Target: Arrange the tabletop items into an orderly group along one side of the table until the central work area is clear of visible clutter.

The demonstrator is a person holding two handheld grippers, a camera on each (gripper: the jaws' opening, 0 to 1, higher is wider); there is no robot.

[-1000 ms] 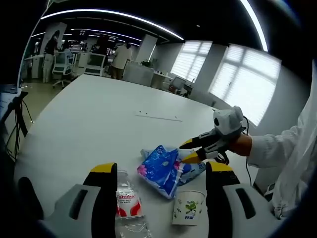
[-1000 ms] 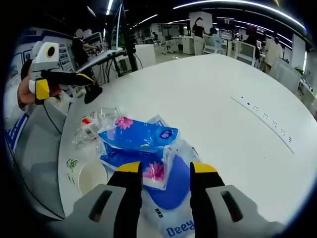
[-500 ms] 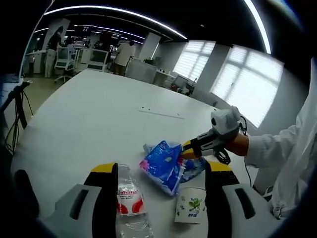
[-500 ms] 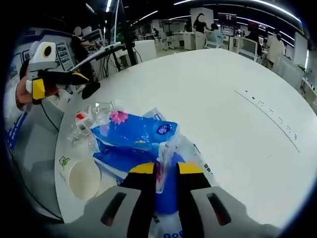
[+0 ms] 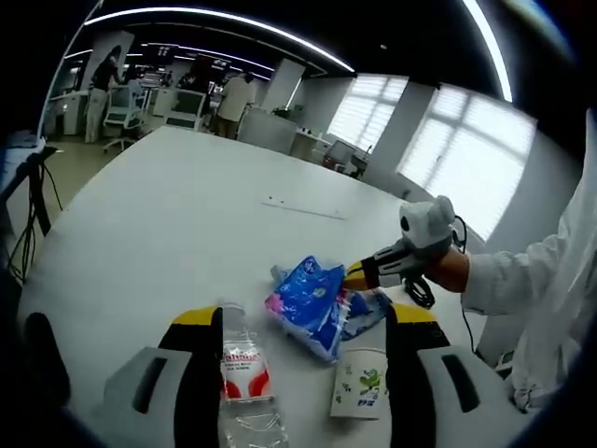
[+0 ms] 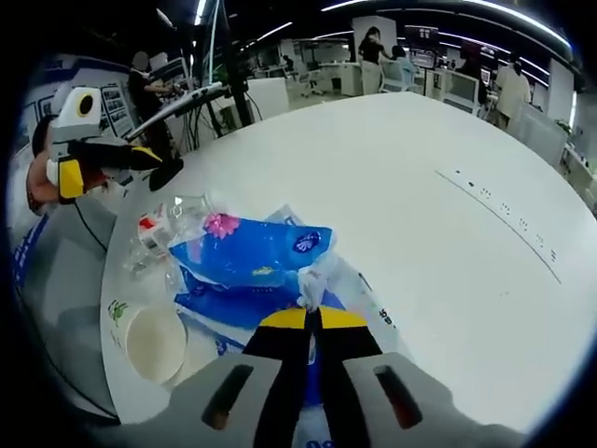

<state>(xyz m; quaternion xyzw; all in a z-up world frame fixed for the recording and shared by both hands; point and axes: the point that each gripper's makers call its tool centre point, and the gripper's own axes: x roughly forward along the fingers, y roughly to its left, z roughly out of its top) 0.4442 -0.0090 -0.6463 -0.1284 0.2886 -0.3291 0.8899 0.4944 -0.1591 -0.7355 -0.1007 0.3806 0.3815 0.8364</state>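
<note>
Paper cup (image 6: 154, 343) stood empty at 9 o'clock of the right gripper (image 6: 312, 319), whose jaws pinched the blue packet (image 6: 252, 254); left gripper (image 5: 303, 322) jaws gaped

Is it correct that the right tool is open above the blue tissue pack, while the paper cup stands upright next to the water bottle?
Not quite. The right tool is shut on the blue tissue pack, as the right gripper view shows. The paper cup does stand upright next to the water bottle.

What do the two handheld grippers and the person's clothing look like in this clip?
Both the left gripper and right gripper have grey jaws with yellow tips. The right one carries a white housing, with a black cable beneath. The person wears a white sleeve.
</note>
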